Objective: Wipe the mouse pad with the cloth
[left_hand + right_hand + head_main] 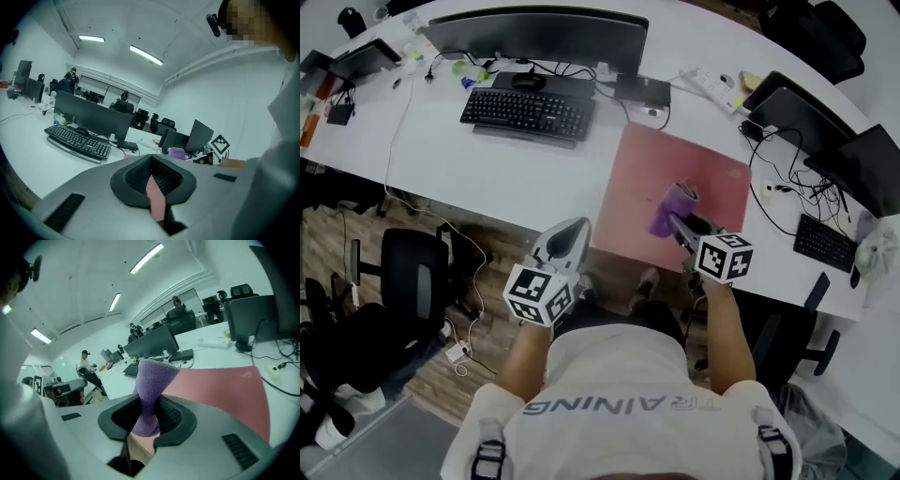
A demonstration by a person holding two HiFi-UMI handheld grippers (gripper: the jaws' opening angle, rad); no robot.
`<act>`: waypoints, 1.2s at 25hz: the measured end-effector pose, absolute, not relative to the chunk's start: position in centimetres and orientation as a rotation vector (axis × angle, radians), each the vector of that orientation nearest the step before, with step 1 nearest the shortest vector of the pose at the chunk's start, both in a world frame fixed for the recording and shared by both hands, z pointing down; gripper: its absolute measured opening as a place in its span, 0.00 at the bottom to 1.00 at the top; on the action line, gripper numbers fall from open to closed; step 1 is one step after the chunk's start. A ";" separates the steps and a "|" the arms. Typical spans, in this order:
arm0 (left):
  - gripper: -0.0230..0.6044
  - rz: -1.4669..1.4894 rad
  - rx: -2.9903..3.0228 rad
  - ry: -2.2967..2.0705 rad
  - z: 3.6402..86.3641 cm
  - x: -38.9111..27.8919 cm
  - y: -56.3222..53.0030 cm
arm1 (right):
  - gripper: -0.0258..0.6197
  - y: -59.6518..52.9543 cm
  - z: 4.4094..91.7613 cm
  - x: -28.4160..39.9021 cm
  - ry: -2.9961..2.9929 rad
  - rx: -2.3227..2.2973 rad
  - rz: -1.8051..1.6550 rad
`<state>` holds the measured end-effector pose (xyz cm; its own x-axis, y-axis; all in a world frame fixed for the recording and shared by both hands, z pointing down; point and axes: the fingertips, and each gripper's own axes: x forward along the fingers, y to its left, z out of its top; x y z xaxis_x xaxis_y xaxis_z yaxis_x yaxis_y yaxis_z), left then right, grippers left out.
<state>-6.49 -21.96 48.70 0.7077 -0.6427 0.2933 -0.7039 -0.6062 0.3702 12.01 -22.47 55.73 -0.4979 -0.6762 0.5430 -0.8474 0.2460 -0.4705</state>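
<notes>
A long white counter (487, 173) curves across the head view. At its far edge stands a wide dark monitor (539, 36). A pink mouse pad (623, 187) lies flat to the right of centre, reaching from the middle of the counter to its near edge. A black keyboard (525, 114) lies in front of the monitor, to the left of the pad and apart from it.

The left tool (150, 158) is at the near edge of the counter, just beside the pad's near left corner. Its jaws are pressed together at the tips, and a sliver of pink shows through the gap below them.

The right tool (149, 405) reaches over the near right part of the pad. Its jaws pinch a purple cloth (152, 378) at a narrowed waist, and the cloth flares into a wider bunch beyond the jaws. In the head view the cloth sits over the right-centre of the pad. Whether it touches the pad's surface cannot be told.
</notes>
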 end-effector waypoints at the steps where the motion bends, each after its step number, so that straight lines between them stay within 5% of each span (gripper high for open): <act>1: 0.09 0.177 2.446 -1.045 48.8 -7.8 -21.7 | 0.21 -22.7 56.0 9.7 -2.303 1.380 1.089; 13: 0.09 0.161 2.393 -1.055 51.3 -16.7 -20.0 | 0.21 -23.7 66.9 -7.6 -2.164 0.961 1.261; 30: 0.09 0.245 2.279 -1.035 54.8 -9.6 -18.5 | 0.21 -20.9 72.7 1.4 -2.033 0.975 1.447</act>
<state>-9.57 -18.51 54.82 0.6761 -0.6180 0.4013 -0.7323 -0.5033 0.4587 1.37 -20.94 72.68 -0.6441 -0.2825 0.7108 -0.7641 0.1961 -0.6145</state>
